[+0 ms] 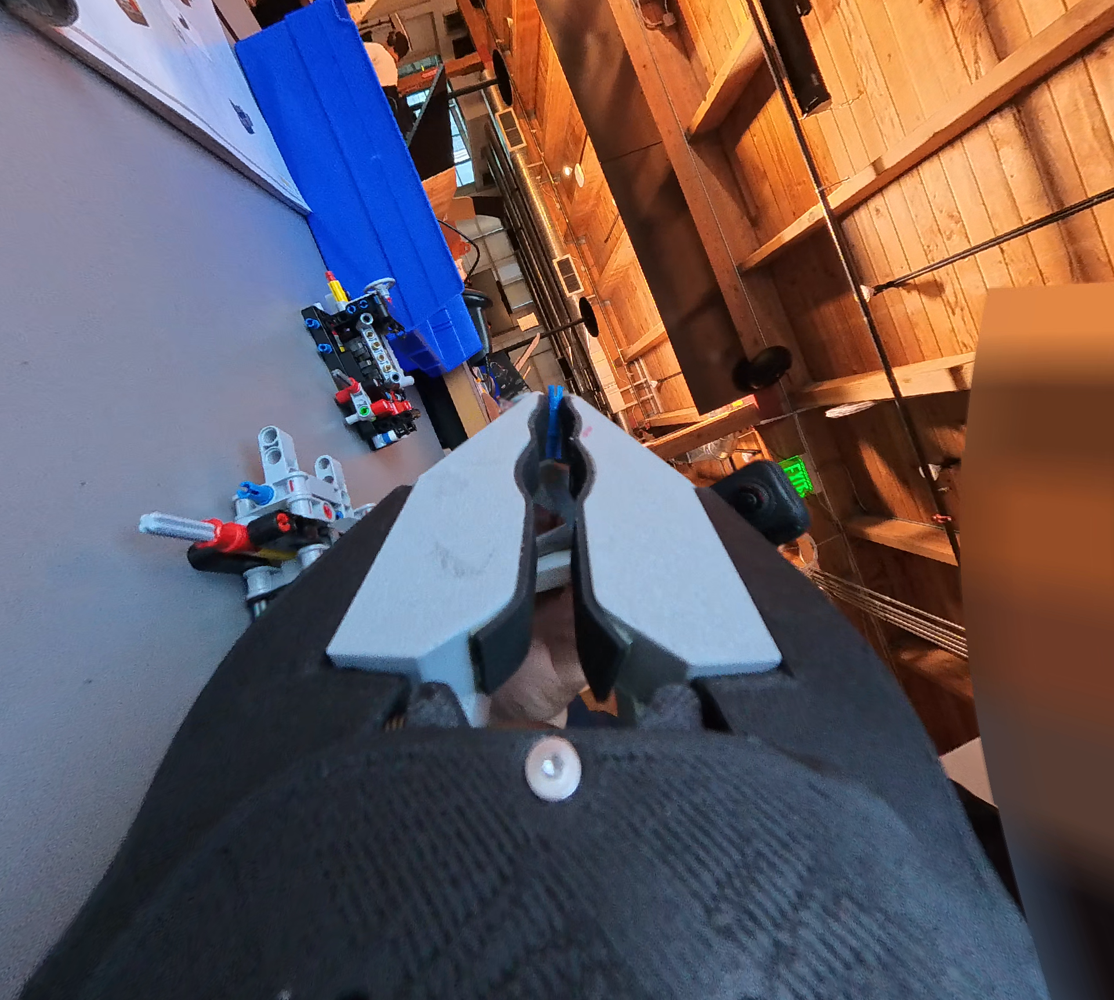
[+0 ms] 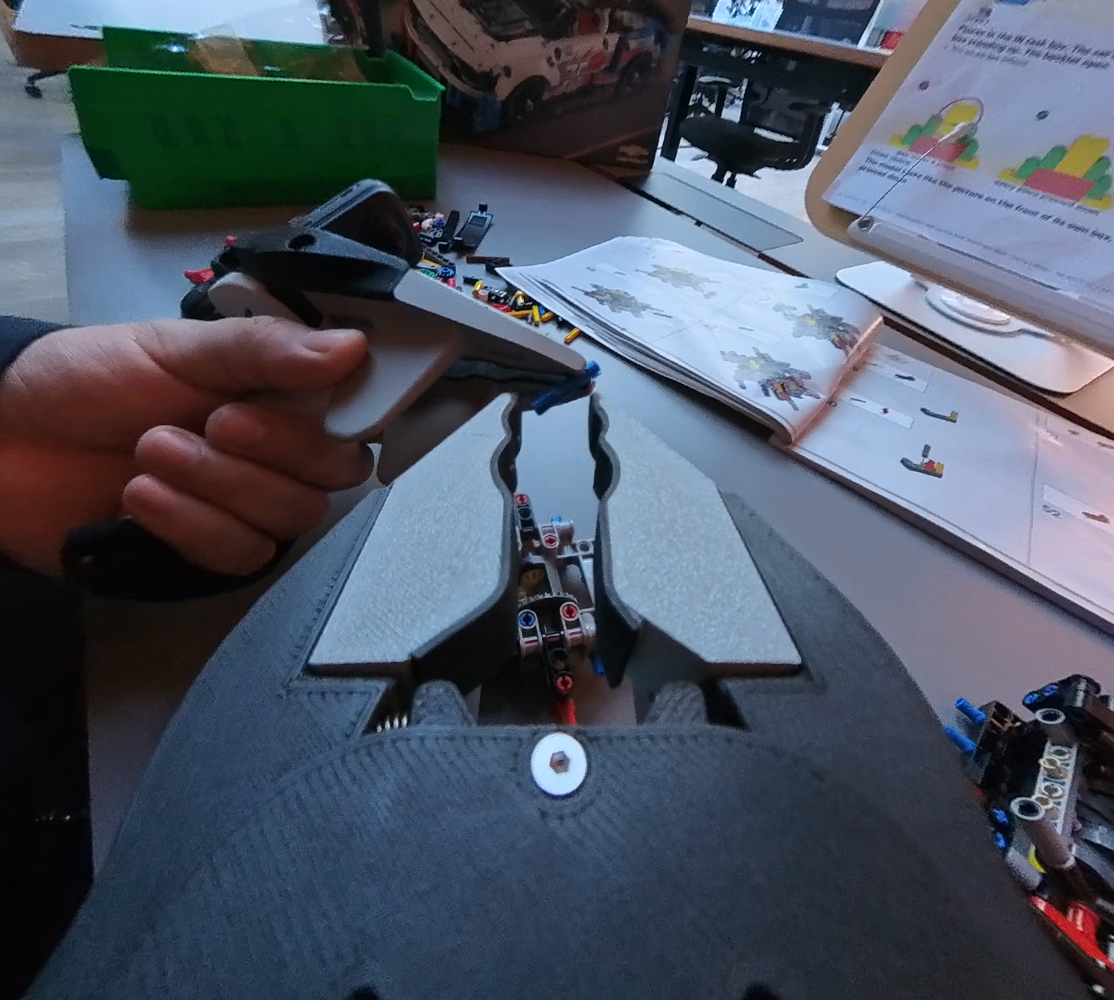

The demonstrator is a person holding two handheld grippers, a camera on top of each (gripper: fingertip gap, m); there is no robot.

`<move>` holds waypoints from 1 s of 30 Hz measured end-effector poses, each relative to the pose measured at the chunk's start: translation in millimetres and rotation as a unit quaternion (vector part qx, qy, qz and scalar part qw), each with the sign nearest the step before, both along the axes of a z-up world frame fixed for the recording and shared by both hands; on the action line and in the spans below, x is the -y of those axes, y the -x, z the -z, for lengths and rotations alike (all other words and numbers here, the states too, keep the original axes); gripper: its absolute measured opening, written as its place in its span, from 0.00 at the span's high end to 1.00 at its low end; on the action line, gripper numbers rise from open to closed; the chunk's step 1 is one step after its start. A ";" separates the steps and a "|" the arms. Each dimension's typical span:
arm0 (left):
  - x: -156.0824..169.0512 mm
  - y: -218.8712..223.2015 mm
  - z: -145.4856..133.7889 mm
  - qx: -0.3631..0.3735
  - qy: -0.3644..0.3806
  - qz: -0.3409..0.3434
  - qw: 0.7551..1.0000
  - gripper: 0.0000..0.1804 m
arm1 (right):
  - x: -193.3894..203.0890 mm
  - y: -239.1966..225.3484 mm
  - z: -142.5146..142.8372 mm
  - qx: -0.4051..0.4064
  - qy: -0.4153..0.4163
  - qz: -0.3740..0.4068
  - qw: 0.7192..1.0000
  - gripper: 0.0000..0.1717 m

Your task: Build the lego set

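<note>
My left gripper (image 1: 556, 398) is raised off the table, tilted, and shut on a small blue pin (image 1: 554, 422) at its fingertips. In the right wrist view a hand holds this gripper (image 2: 579, 374), and the blue pin (image 2: 563, 389) sticks out slantwise below its tip. My right gripper (image 2: 554, 404) is open, its tips just under the pin. The pin's lower end is close to my left fingertip (image 2: 512, 410), and no pad presses on it. A small grey, black and red brick assembly (image 2: 551, 597) lies on the table below my right jaws; it also shows in the left wrist view (image 1: 283, 513).
A larger black brick assembly (image 2: 1049, 778) lies at the right. An open instruction booklet (image 2: 723, 320), loose small parts (image 2: 494, 296), a green bin (image 2: 259, 127) and a model car box (image 2: 530, 25) stand farther back. A blue bin (image 1: 361, 175) and a sheet on a stand (image 2: 994, 97) are nearby. Less than 4 cm separates the two grippers' tips. Both grippers' tips are roughly 20 cm from the larger black brick assembly (image 2: 1049, 778).
</note>
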State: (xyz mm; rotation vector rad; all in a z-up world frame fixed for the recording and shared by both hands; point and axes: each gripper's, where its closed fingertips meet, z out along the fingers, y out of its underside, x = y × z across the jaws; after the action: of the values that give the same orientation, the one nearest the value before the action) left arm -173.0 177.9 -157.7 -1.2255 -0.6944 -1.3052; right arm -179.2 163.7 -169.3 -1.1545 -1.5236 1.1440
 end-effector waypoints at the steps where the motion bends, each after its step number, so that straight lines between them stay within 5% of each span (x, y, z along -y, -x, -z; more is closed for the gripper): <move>1: -0.2 0.1 0.6 -0.001 0.000 -0.001 1.000 0.99 | -0.8 -0.1 -1.0 -0.003 0.000 0.004 1.000 0.90; 14: -1.4 5.4 13.3 -0.058 0.033 -0.016 0.998 0.99 | -6.7 -1.0 12.3 0.031 -0.028 0.016 0.999 0.98; 19: 0.3 -5.6 20.7 -0.149 0.076 0.030 0.986 0.99 | -10.4 -12.6 20.2 0.058 -0.034 -0.004 0.998 0.99; 23: 10.0 -20.5 10.9 -0.294 0.062 0.073 0.951 1.00 | -27.9 -42.5 29.9 0.086 -0.031 0.002 0.996 0.99; 30: 17.9 -29.4 33.1 -0.524 0.087 0.149 0.834 0.98 | -36.2 -90.2 58.2 0.154 -0.012 -0.038 0.987 0.99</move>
State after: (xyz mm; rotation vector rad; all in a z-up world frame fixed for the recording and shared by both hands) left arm -143.6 160.0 -190.8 -1.9833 0.1995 -0.6039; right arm -89.0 199.9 -227.5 -1.3112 -1.8235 1.0273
